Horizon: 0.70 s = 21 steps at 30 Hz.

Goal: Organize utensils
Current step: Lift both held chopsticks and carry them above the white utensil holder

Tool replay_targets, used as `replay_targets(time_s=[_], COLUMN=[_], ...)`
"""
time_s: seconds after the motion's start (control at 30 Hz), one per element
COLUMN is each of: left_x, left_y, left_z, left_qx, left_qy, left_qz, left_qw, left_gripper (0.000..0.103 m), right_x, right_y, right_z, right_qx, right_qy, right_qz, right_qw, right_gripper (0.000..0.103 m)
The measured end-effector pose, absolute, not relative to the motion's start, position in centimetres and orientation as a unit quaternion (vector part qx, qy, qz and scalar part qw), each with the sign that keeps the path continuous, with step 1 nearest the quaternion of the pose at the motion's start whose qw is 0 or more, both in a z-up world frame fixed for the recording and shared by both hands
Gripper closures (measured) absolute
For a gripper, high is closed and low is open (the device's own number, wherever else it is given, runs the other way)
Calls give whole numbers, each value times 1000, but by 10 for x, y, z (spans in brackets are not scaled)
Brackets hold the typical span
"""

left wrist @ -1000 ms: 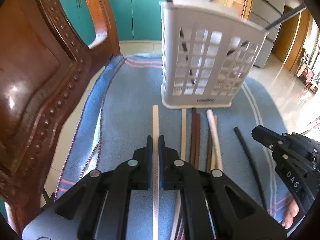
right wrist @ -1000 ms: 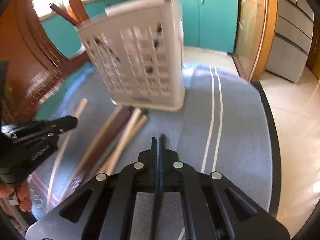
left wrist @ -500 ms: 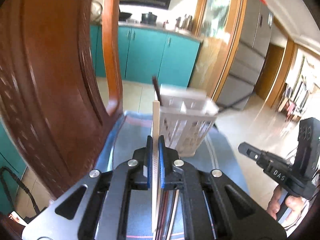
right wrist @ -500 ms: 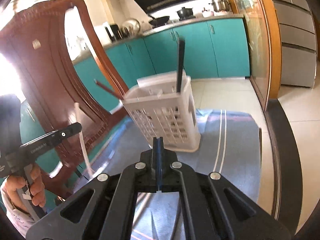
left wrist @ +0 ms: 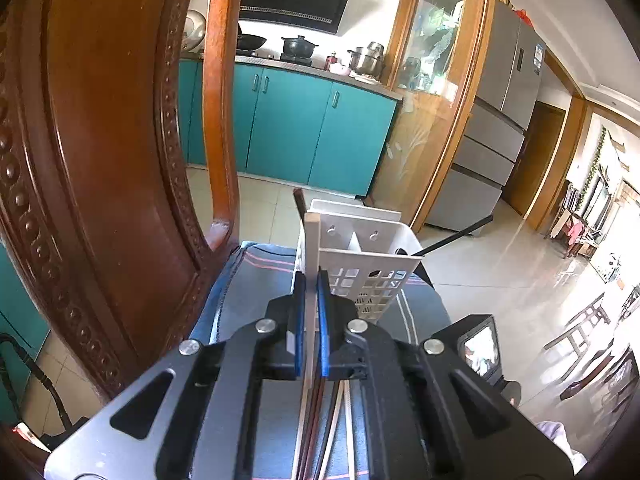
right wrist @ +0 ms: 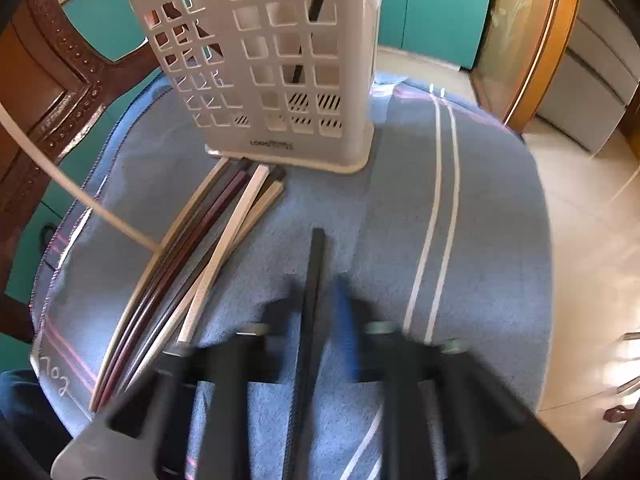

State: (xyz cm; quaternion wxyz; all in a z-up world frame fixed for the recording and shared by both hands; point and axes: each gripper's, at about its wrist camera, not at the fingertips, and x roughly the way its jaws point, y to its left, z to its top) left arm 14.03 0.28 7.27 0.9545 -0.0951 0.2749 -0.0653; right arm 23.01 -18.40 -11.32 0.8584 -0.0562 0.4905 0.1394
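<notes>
One white slotted basket stands on one blue striped cloth. About six chopsticks lie bunched before it, one black chopstick lies apart, one white chopstick is raised; at least two sticks stand inside.

- white basket, square-holed grid walls;
- blue cloth, paired white stripes, pink lines at its edge;
- chopsticks cream, tan, dark maroon;
- teal cabinets

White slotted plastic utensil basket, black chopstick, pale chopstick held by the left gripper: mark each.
White slotted plastic utensil basket (right wrist: 276, 60): right wrist view, front wall.
Black chopstick (right wrist: 314, 276): right wrist view, upper shaft.
Pale chopstick (left wrist: 311, 256): left wrist view, upper shaft.
</notes>
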Motion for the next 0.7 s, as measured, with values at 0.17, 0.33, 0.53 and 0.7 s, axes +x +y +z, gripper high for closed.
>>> replay_targets(time_s=[0.17, 0.33, 0.53, 0.7], left_x=[133, 122, 114, 139], left_y=[6, 14, 29, 35], left_z=[89, 126, 168, 169], left_qx=[-99, -118, -162, -183], left_qy=[255, 204, 84, 51], left_qz=[-72, -88, -96, -67], left_qw=[959, 968, 978, 979], left_gripper=[96, 96, 96, 96], right_x=[218, 193, 193, 200], right_y=[-190, -211, -229, -247], right_z=[-86, -10, 79, 135], right_qx=[-11, 62, 127, 167], right_qy=[456, 373, 249, 131], right_qz=[180, 242, 278, 244], right_qw=[872, 894, 919, 946], right_gripper=[96, 96, 96, 96])
